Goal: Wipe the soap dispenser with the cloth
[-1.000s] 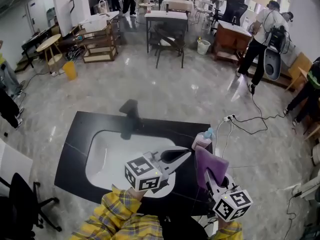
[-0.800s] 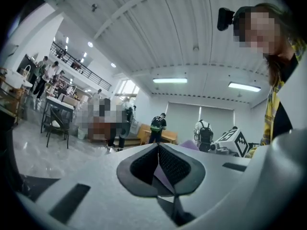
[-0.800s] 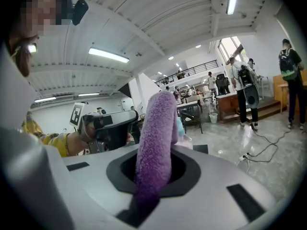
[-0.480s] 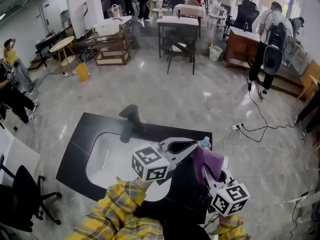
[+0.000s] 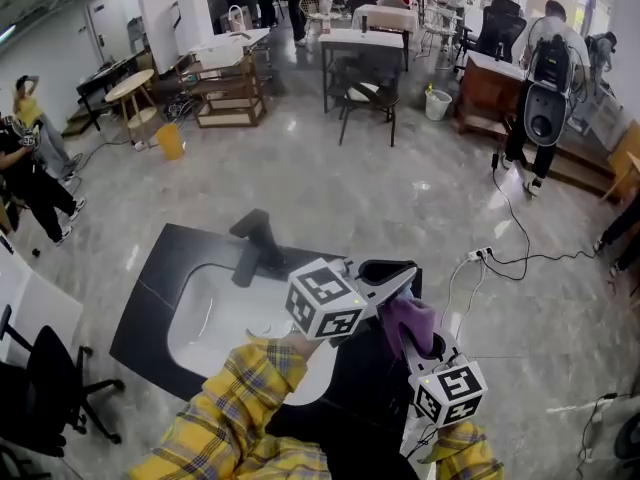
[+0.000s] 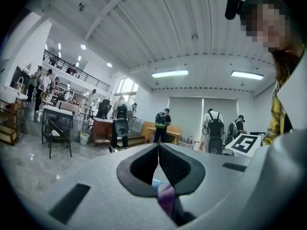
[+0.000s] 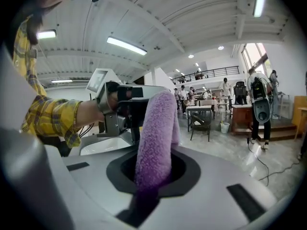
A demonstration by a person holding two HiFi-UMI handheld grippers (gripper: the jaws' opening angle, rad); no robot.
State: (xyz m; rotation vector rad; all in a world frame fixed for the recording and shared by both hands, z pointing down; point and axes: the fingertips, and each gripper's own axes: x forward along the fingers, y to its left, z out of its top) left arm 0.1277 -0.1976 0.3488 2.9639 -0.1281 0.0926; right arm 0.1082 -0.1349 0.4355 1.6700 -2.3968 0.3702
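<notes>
Standing up from the closed jaws of the right gripper (image 5: 413, 341), the purple cloth (image 5: 405, 316) is held by its lower end. It is judged soft and limp, so a short, bunched hold would suit wiping. The soap dispenser (image 6: 155, 182) is mostly hidden to the right of the washbasin (image 5: 215, 313) on the black desk (image 5: 160, 268); only a pale blue scrap is seen past the left gripper (image 5: 408, 273), whose jaws are shut on nothing. The dispenser is judged light, smooth and easily tipped, best steadied at its body. The left gripper is held level, pointing away from the washbasin. The right gripper is tipped slightly down, just beside the left one.
</notes>
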